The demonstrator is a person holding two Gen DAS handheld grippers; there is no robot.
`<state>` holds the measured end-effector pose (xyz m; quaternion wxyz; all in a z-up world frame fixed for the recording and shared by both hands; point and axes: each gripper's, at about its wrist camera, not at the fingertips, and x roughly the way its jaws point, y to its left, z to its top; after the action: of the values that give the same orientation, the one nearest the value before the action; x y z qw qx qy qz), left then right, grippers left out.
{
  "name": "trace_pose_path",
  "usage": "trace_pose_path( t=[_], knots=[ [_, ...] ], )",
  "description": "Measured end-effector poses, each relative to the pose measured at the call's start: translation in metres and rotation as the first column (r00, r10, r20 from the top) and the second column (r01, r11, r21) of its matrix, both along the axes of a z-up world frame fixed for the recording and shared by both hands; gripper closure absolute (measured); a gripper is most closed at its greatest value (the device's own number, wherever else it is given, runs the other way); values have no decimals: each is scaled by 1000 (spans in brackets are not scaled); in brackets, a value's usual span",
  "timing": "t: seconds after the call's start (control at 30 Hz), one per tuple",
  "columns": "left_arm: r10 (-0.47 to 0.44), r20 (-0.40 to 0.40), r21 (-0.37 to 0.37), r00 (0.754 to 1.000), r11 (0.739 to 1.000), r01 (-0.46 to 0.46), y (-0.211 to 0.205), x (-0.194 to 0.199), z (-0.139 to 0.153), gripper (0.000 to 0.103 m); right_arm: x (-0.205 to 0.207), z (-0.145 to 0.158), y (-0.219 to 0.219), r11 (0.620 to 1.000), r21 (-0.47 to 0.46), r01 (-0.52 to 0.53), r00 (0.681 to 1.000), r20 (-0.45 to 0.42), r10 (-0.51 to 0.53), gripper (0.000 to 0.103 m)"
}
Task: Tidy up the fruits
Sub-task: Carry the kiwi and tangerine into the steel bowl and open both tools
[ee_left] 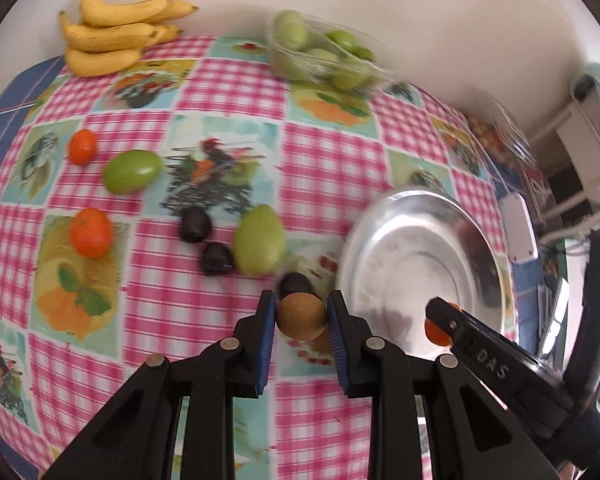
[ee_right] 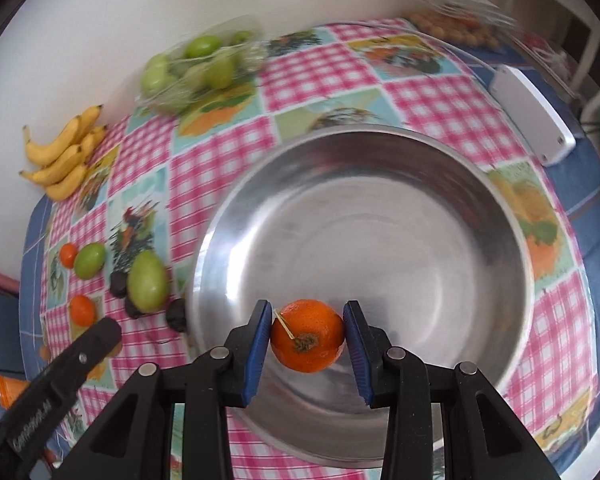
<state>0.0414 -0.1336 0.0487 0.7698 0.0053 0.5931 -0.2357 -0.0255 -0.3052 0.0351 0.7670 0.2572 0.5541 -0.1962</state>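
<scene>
Over the shiny round steel bowl (ee_right: pixel 364 216), your right gripper (ee_right: pixel 307 338) pinches a small firm orange mandarin (ee_right: pixel 307 336) across its middle, while beside the bowl's rim your left gripper (ee_left: pixel 301 318) clamps a light, round brown fruit (ee_left: pixel 301 316); squeeze gently, both roll.

Steel bowl (ee_right: pixel 500 216) interior clear; loose fruit (ee_left: pixel 258 240) crowds cloth beside rim.

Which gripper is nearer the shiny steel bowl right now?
Right. The right gripper holds an orange over the steel bowl; the left gripper, gripping a small brown fruit, is beside its rim over the tablecloth.
</scene>
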Motion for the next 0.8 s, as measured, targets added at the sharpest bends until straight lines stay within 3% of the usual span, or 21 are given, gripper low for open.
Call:
trace_pose_path(
  t=[0.23, 0.33, 0.8],
  knots=[
    [-145, -24, -18, 989, 989, 145, -48, -27, -9, 76, -26, -4, -36, 993, -41, 110, 993, -35, -111, 63],
    [-183, -18, 12, 983, 983, 183, -62, -37, -16, 76, -34, -5, -46, 989, -42, 141, 989, -34, -142, 63],
    [-235, -43, 71, 971, 969, 237, -80, -42, -42, 76, -33, -29, -46, 990, -22, 137, 987, -87, -139, 63]
  ],
)
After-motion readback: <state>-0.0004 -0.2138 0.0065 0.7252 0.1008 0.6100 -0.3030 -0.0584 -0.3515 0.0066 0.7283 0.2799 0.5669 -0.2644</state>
